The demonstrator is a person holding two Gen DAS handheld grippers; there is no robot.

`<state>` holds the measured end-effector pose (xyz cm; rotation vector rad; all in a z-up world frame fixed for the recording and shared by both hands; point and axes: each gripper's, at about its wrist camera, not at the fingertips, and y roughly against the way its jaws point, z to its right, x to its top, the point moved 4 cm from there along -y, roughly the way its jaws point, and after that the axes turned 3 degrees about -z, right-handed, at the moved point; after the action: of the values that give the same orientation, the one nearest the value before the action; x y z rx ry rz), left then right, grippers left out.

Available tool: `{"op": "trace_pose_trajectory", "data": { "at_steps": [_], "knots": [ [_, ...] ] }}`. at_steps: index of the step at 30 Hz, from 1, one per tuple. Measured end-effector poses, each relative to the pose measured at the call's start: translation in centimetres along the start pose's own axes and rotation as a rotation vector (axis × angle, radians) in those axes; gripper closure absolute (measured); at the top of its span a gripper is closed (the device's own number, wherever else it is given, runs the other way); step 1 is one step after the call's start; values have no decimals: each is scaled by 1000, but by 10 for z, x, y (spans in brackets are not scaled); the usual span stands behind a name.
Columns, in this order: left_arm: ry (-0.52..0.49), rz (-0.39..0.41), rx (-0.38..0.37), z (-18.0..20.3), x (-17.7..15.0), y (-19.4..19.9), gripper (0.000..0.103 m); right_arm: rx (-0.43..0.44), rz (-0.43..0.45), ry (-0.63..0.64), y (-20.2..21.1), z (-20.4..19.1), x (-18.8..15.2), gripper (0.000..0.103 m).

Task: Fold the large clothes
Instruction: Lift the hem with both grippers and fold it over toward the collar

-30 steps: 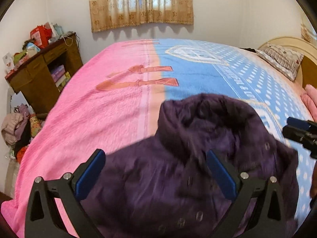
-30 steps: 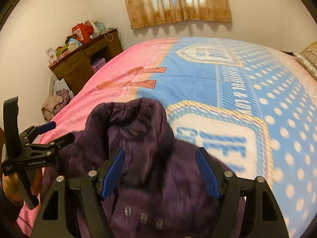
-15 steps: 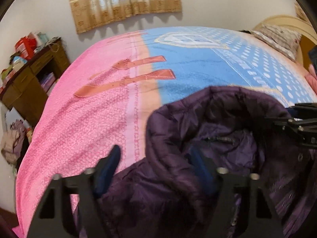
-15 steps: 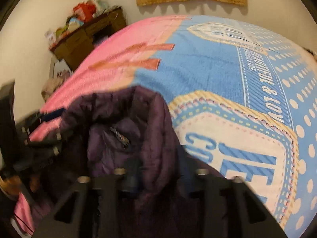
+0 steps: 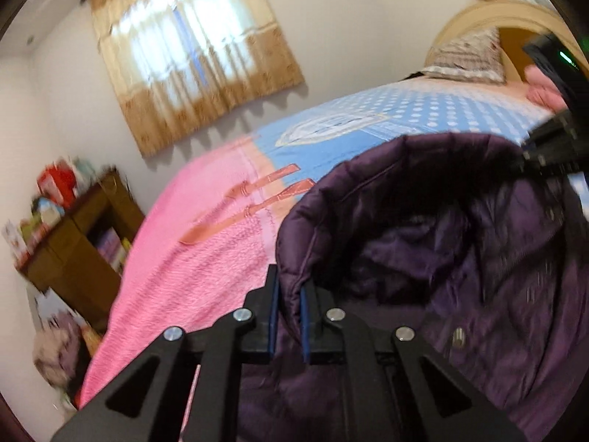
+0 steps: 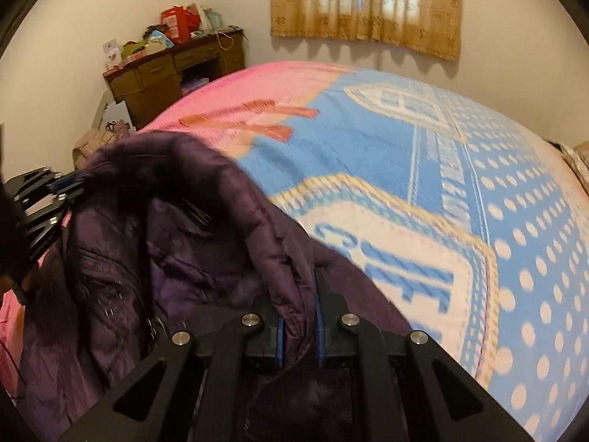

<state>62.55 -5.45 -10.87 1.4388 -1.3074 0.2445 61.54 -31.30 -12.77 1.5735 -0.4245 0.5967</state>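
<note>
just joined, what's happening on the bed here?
A person holding a gripper in each hand is working on a dark purple puffer jacket on a pink and blue blanket. The left gripper is shut on a fold at one side of the collar; the right gripper is shut on the other side. Both jaws have just closed onto the fabric. The collar stands bunched up between them; no fold is made yet.

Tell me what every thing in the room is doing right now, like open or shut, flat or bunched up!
Left claw: shut, pinching the collar edge.
Right claw: shut, pinching the collar on the other side.
Purple jacket: unfolded, bunched up, its collar held between both claws.
Blanket: spread over the bed.
Curtain: drawn across the window.
Wooden desk: cluttered on top.
Pillow: lying at the headboard.
</note>
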Motion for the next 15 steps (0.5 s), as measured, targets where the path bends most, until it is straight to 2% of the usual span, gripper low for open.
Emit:
{"op": "trace_pose_trajectory", "data": {
  "at_steps": [6, 11, 15],
  "knots": [
    [-172, 81, 79, 21, -18, 16, 93, -19, -57, -48, -11, 10, -26, 91],
    [-340, 139, 148, 41, -27, 22, 93, -18, -71, -102, -13, 16, -32, 91],
    [-379, 131, 153, 39, -33, 19, 93, -14, -102, -133, -20, 20, -36, 92]
  ]
}}
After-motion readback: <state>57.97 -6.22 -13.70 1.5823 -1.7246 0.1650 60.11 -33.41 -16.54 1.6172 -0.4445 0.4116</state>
